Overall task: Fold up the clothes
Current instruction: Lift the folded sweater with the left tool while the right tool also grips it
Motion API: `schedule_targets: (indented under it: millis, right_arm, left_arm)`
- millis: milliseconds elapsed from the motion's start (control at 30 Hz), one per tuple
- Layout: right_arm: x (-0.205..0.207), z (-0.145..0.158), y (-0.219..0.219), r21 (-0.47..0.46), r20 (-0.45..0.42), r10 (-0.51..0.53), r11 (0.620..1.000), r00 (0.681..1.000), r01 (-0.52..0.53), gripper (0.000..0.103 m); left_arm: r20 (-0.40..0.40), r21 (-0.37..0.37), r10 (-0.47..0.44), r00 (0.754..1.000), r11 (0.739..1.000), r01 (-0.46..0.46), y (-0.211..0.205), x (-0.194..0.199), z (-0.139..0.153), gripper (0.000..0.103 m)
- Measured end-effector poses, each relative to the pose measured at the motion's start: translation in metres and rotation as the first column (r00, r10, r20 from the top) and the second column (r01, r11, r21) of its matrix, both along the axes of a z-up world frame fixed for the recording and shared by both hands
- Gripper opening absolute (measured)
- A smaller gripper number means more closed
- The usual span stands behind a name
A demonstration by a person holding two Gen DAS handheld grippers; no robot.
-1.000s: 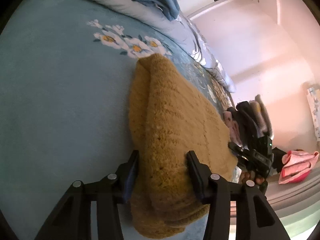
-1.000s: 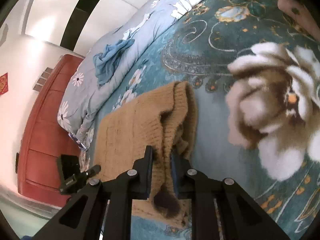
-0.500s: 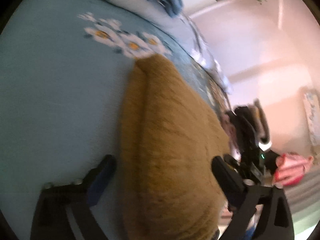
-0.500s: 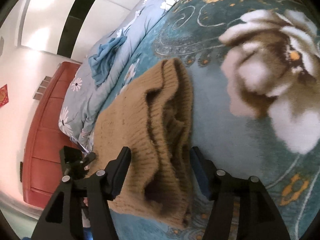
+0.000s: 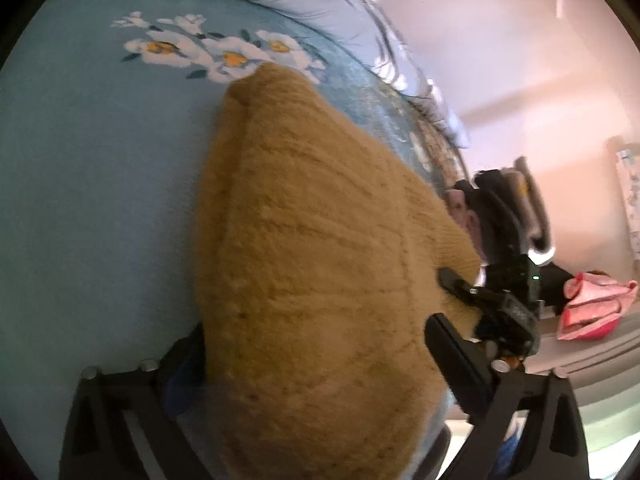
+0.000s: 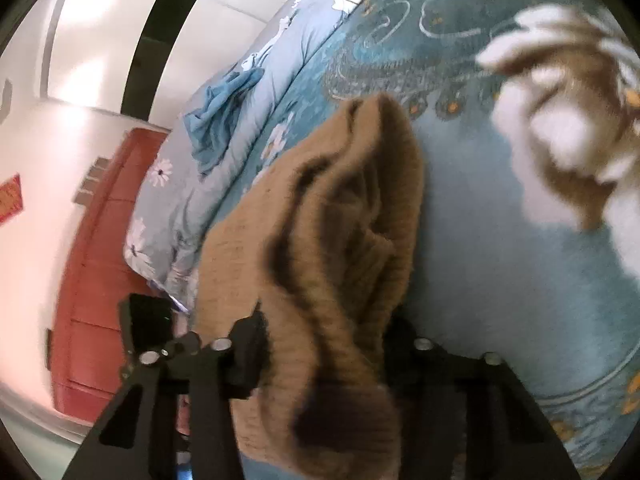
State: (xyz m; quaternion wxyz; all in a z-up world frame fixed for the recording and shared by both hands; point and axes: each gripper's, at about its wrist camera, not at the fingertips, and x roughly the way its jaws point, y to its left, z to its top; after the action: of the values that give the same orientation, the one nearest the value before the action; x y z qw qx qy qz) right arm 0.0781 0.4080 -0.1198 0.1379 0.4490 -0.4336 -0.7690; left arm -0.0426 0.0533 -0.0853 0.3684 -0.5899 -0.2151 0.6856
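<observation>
A folded mustard-brown knit sweater (image 5: 312,248) lies on the teal flowered bedspread (image 5: 92,184). My left gripper (image 5: 316,364) is open, its jaws wide apart on either side of the sweater's near end. In the right wrist view the sweater (image 6: 328,232) shows its bunched folded layers. My right gripper (image 6: 324,356) is open, jaws spread around the sweater's near edge. The right gripper also shows in the left wrist view (image 5: 496,300), at the sweater's far right edge.
A light blue quilt (image 6: 224,168) with a blue garment (image 6: 220,116) on it lies along the bed's far side. A red wooden headboard (image 6: 104,272) stands behind. A stack of folded clothes (image 5: 508,208) and a pink item (image 5: 592,304) lie beyond the bed's edge.
Both grippers have opened and let go of the sweater. They have moved closer in, so the sweater fills more of each view.
</observation>
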Motion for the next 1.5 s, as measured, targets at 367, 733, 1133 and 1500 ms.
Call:
schedule_targets:
  millis: [367, 733, 1133, 1500]
  right_arm:
    - [0.003, 0.045, -0.016, 0.078, -0.074, 0.069, 0.995, 0.995, -0.063, 0.038]
    - [0.032, 0.147, 0.029, 0.196, -0.21, 0.138, 0.976, 0.968, -0.096, 0.037]
    - [0.074, 0.313, 0.198, 0.341, -0.343, 0.052, 0.937, 0.938, 0.072, 0.038]
    - [0.086, 0.333, 0.353, 0.455, -0.29, -0.024, 0.876, 0.957, 0.16, 0.038]
  left_arm:
    - [-0.125, 0.001, 0.057, 0.991, 0.998, -0.058, -0.004, 0.031, 0.035, 0.036]
    - [-0.308, 0.129, -0.023, 0.951, 0.989, 0.066, 0.062, 0.048, 0.14, 0.035]
    - [-0.499, 0.262, -0.145, 0.854, 0.914, 0.309, 0.271, 0.014, 0.272, 0.035]
    - [-0.458, 0.3, -0.198, 0.867, 0.883, 0.361, 0.427, 0.012, 0.256, 0.035]
